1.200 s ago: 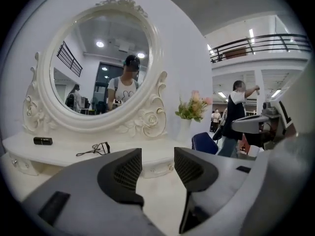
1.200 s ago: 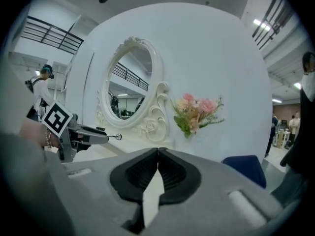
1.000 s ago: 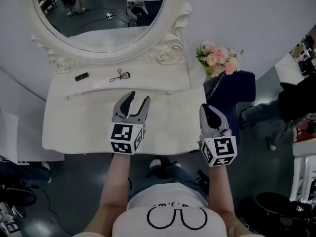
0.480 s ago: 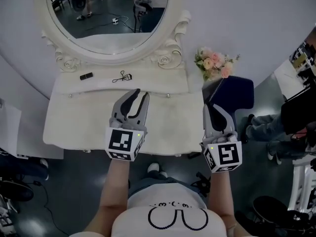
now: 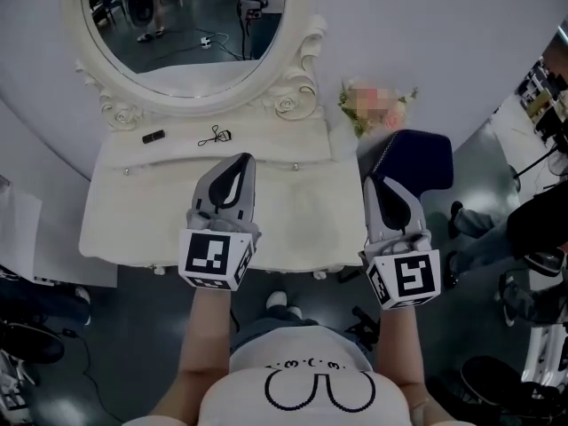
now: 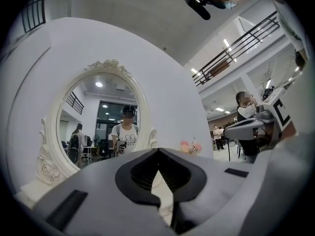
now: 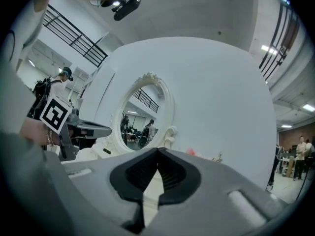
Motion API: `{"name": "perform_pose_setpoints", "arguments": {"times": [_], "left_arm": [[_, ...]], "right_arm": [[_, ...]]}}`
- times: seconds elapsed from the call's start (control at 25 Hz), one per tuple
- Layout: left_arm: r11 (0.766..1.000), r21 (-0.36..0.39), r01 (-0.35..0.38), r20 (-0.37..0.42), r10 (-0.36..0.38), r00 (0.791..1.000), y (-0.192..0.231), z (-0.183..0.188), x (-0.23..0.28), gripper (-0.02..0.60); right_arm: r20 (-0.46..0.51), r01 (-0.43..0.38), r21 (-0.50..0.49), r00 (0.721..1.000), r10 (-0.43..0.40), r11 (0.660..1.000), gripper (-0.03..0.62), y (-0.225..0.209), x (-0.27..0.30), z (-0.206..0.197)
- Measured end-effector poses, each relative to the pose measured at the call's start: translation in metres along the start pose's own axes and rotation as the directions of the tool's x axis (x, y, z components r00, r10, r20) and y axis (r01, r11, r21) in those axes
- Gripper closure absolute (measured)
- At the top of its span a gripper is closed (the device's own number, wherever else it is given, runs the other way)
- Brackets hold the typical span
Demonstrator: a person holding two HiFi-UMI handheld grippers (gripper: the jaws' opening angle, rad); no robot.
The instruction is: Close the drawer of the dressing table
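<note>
Since both tools hover above the table with nothing in them, I judge the closing push to be either done or not yet begun. The left gripper (image 5: pixel 241 163) has its jaws pressed together. Its own view shows the ribbed pads meeting at the tip with only air behind, and the right gripper (image 5: pixel 384 190) reads the same in its view: shut and empty.

Beyond them lies the pale top of the dressing table (image 5: pixel 293 224). The only drawer front I can make out is the curved band (image 5: pixel 169 168) at the back of the top, with a knob (image 5: pixel 124 170) near each end. It looks flush and shows no gap, though the steep angle leaves that uncertain. If it is not fully in, the next move calls for bringing a shut tip down to that band and pressing it straight toward the wall.

Farther back, an eyelash curler (image 5: pixel 216 136) and a small dark item (image 5: pixel 153 137) rest on the shelf under the oval mirror (image 5: pixel 186 34).

Only the head view shows the table top and the drawer band. The two gripper views look level over them to the mirror and the wall, and each catches the other gripper at its edge.
</note>
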State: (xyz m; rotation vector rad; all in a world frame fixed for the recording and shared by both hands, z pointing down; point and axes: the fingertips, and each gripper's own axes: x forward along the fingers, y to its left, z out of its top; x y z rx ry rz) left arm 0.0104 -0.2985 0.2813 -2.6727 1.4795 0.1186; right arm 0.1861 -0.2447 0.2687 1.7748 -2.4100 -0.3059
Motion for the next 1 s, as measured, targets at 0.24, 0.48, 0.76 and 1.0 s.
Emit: {"name": "perform_pose_setpoints", "arguments": {"times": [0.24, 0.48, 0.76, 1.0], "left_arm": [[1.0, 0.02, 0.015, 0.015, -0.015, 1.0, -0.013, 0.01, -0.006, 0.583], [1.0, 0.017, 0.006, 0.028, -0.006, 1.0, -0.018, 0.014, -0.01, 0.583], [1.0, 0.019, 0.007, 0.039, -0.008, 0.999, -0.028, 0.019, -0.009, 0.583], [1.0, 0.014, 0.005, 0.043, -0.006, 0.999, -0.035, 0.022, -0.007, 0.583]], "right_arm": [[0.02, 0.011, 0.004, 1.0, -0.012, 1.0, 0.592, -0.003, -0.011, 0.007], [0.043, 0.006, 0.029, 0.999, -0.008, 1.0, 0.592, -0.005, -0.016, 0.012], [0.047, 0.0, 0.033, 0.999, -0.001, 0.999, 0.592, -0.011, -0.023, 0.014], [0.05, -0.011, 0.03, 0.999, 0.01, 0.999, 0.592, -0.013, -0.026, 0.016]]}}
